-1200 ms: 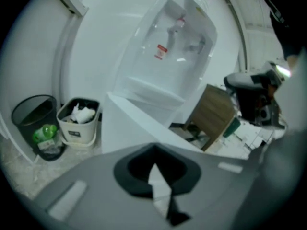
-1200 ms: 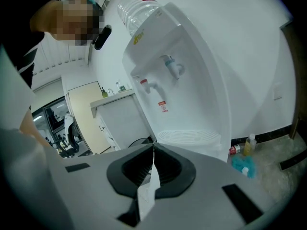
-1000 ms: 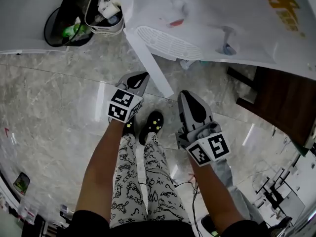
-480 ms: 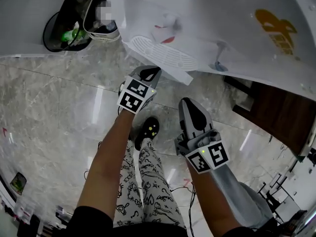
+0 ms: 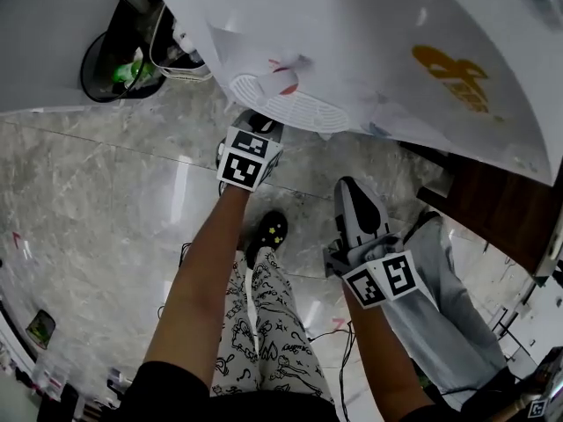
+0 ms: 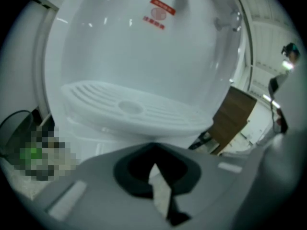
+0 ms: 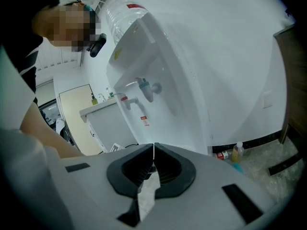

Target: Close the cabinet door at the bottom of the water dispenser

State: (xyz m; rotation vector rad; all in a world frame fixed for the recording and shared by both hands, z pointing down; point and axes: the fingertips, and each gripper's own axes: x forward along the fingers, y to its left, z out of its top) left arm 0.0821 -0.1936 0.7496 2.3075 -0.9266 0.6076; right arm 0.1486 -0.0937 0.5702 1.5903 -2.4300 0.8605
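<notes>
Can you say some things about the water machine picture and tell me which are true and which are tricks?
1. The left tongs and right tongs are both shut and empty. True.
2. The ribbed drip tray on the tall white water dispenser is red. False: it is white.
3. The floor is green carpet. False: it is glossy grey marbled stone.
4. The left tongs are closer to the dispenser than the right tongs. True.

A black bin [image 5: 110, 55] stands on the marble floor [image 5: 88, 200]. A white basket [image 5: 186, 70] sits just beside the bin, a brown cabinet [image 5: 501, 209] well apart.
</notes>
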